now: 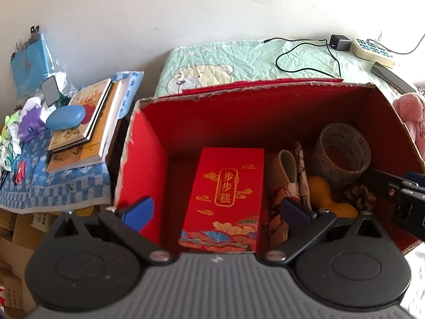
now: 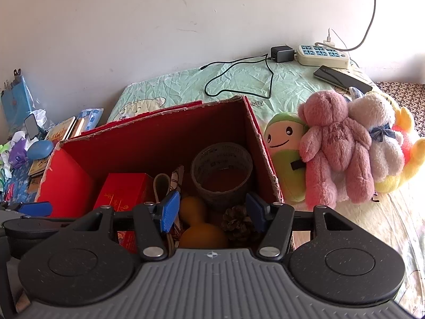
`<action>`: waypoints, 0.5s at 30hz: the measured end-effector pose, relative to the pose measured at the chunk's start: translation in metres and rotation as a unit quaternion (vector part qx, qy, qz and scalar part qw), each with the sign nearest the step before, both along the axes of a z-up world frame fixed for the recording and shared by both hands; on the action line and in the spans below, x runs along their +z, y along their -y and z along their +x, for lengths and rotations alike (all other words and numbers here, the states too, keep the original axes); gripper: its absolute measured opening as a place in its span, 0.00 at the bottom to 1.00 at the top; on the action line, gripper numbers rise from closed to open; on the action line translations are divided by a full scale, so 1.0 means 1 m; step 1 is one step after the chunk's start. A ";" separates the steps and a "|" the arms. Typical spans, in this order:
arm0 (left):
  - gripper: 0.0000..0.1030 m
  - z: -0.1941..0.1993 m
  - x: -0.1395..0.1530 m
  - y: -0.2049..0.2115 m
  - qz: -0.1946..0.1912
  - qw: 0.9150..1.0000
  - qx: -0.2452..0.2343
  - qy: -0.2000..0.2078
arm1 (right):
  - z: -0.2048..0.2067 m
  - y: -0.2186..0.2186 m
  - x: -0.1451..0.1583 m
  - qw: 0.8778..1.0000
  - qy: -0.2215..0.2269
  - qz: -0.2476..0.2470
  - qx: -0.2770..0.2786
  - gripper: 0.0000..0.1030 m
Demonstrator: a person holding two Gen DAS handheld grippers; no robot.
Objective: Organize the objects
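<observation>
Plush toys [image 2: 337,143] beside red box [image 2: 255,125]

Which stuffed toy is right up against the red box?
The green smiley plush, leaning on the red box's right wall. The pink bear and white bear sit farther right.

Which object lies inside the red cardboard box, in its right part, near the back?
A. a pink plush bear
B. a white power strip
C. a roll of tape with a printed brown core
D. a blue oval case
C: the roll of tape with a printed brown core stands inside the red cardboard box, behind the brown pine cone; the other three things lie outside the box.
</observation>
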State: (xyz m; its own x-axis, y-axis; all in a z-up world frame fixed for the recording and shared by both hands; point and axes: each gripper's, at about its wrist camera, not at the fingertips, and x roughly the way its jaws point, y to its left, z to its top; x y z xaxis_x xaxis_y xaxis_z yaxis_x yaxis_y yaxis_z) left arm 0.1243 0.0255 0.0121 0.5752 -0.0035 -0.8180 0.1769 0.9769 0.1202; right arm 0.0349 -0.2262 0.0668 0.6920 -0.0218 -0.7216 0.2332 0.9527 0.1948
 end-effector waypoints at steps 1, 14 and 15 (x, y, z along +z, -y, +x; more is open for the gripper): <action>0.98 0.000 0.001 0.000 0.000 1.000 0.001 0.001 | 0.000 0.000 0.000 1.000 0.000 0.000 -0.001 0.58; 0.98 0.002 0.002 -0.003 0.002 1.000 0.004 0.005 | 0.001 0.000 0.000 1.000 -0.001 0.001 -0.001 0.58; 0.98 0.002 0.002 -0.003 0.002 1.000 0.004 0.005 | 0.000 0.001 0.000 1.000 -0.001 0.000 -0.001 0.58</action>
State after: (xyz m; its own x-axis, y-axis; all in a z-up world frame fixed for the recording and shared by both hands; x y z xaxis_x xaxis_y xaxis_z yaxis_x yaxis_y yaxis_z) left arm 0.1264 0.0284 0.0140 0.5832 0.0046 -0.8123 0.1678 0.9777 0.1261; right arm 0.0351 -0.2268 0.0663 0.6900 -0.0232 -0.7235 0.2364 0.9519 0.1949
